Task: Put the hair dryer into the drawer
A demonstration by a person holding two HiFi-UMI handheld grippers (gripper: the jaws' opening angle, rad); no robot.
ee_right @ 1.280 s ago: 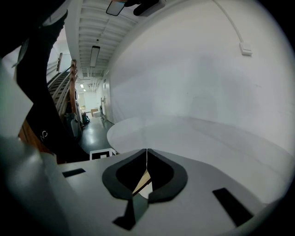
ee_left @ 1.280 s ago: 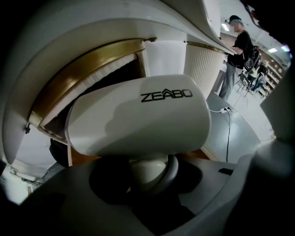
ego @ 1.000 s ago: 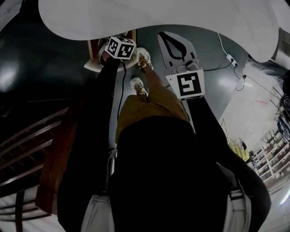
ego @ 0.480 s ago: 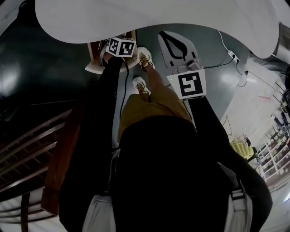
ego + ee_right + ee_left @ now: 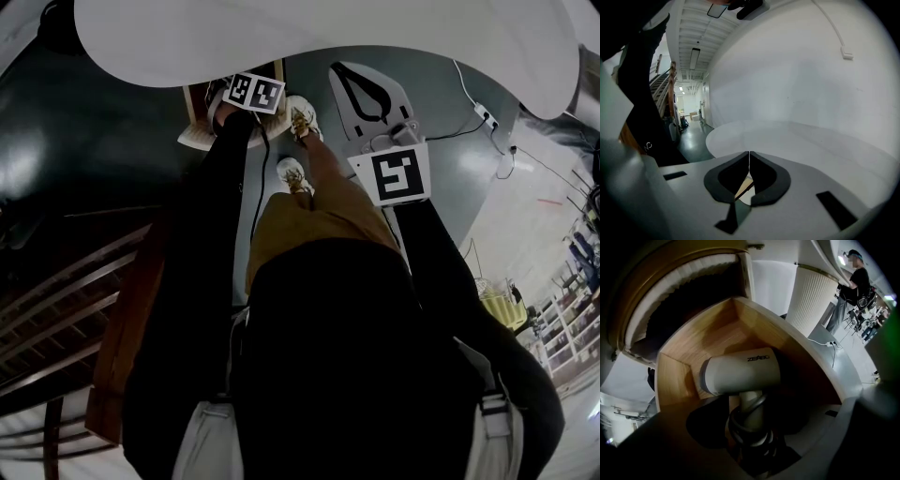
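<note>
Release step: hair dryer (image 5: 740, 373) is lying in the wooden drawer (image 5: 689, 348), handle towards me.
My left gripper (image 5: 759, 446) has just been opening; the jaws are wide either side of the handle, not pressing. Right gripper (image 5: 749, 157) is pinched together and empty. Compared with a second ago, left sits lower and tipped steeper. Next I'd lift straight out, clear of the wound cord (image 5: 743, 420).
</note>
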